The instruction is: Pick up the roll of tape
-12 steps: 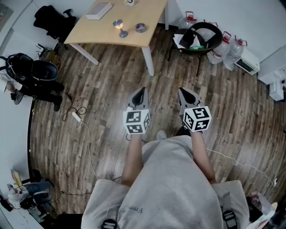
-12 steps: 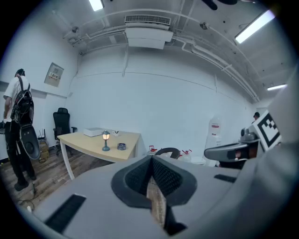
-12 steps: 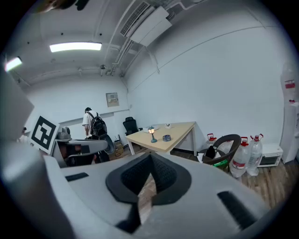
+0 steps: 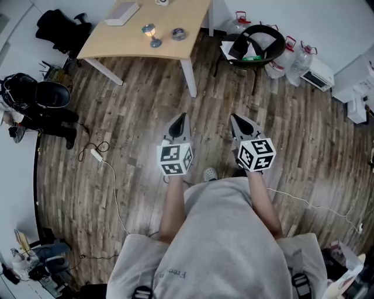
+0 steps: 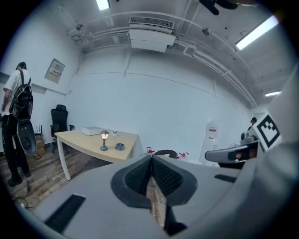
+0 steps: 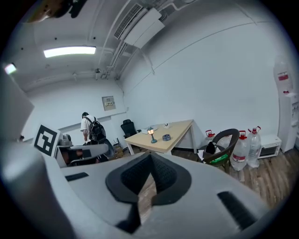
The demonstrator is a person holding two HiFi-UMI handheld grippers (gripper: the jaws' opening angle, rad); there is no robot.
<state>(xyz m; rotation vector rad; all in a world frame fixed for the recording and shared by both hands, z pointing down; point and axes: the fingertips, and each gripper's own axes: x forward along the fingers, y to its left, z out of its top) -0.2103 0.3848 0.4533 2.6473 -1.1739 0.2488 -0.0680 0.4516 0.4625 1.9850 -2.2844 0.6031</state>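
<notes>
You hold both tools low in the middle of the head view, over the dark wood-plank floor [image 4: 117, 146], side by side and a little apart, each pointing toward the top of the frame. Your left gripper [image 4: 182, 121] has its two black ribbed jaws pressed together at the tip with nothing between them, and your right gripper [image 4: 236, 121] is likewise closed on nothing. The small grey-blue roll of tape [image 4: 179, 34] lies flat on the light wooden table with white legs [image 4: 193, 23] at the top centre of the head view, well apart from both tools. Just to its left stands a small blue lantern-shaped lamp [image 4: 152, 35], lit in the left gripper view, and further toward the upper left of the tabletop lies a flat white box [image 4: 121, 13]. To the right of the table, at the upper right, a dark round-backed chair [image 4: 257, 44] holds something green, with clear water bottles with red caps [image 4: 292, 55] near it by the white wall. A person with a black backpack [image 5: 14, 126] stands at the left edge of the left gripper view
</notes>
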